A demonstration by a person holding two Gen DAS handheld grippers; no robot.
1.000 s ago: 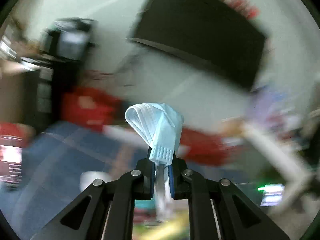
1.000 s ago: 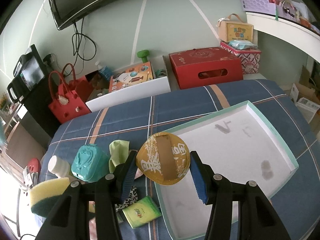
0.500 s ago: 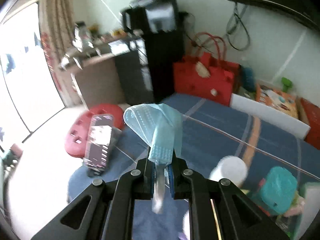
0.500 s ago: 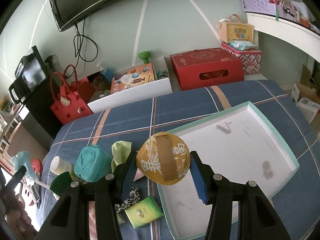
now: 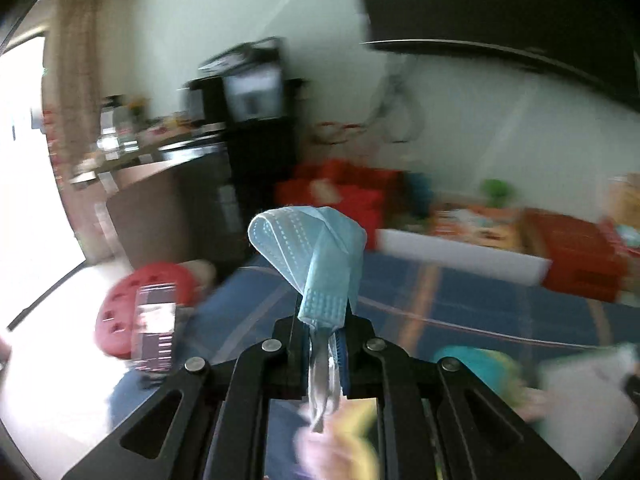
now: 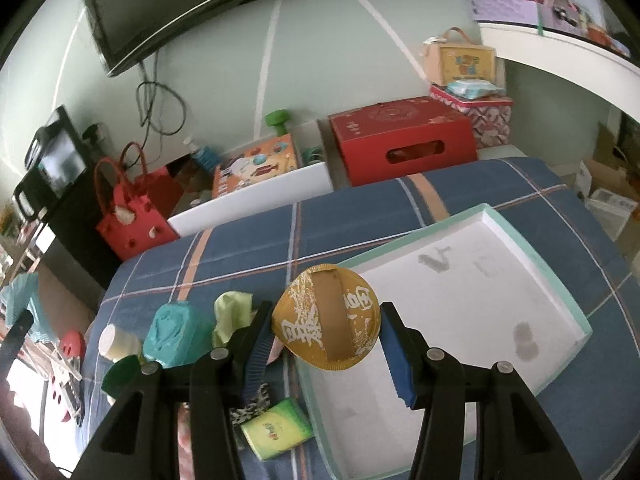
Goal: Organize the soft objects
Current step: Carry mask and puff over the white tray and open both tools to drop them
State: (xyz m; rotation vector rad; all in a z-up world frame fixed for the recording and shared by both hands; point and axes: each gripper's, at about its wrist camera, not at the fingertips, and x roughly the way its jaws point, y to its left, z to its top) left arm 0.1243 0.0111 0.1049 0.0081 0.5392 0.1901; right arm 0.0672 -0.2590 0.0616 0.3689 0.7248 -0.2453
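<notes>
My left gripper (image 5: pixel 324 344) is shut on a light blue face mask (image 5: pixel 316 248), which stands folded above the fingertips while its ear loops hang below. That mask (image 6: pixel 24 292) also shows at the far left edge of the right wrist view, off the bed's corner. My right gripper (image 6: pixel 326 320) is shut on a round golden pad (image 6: pixel 324 332) with white characters and a brown band. It hangs over the near left corner of a white tray (image 6: pixel 460 300) with a mint rim, which lies on the blue plaid bed.
Left of the tray lie a teal pouch (image 6: pixel 172 332), a yellow-green cloth (image 6: pixel 230 312), a white bottle (image 6: pixel 116 344), a green sponge (image 6: pixel 120 372) and a green packet (image 6: pixel 276 432). A red box (image 6: pixel 400 140), a white bin (image 6: pixel 256 200) and a red bag (image 6: pixel 132 216) line the wall.
The left wrist view swung from the wall screen down to the bed's left corner, then back right. The mask came into the right wrist view at its left edge. The right gripper stayed put.
</notes>
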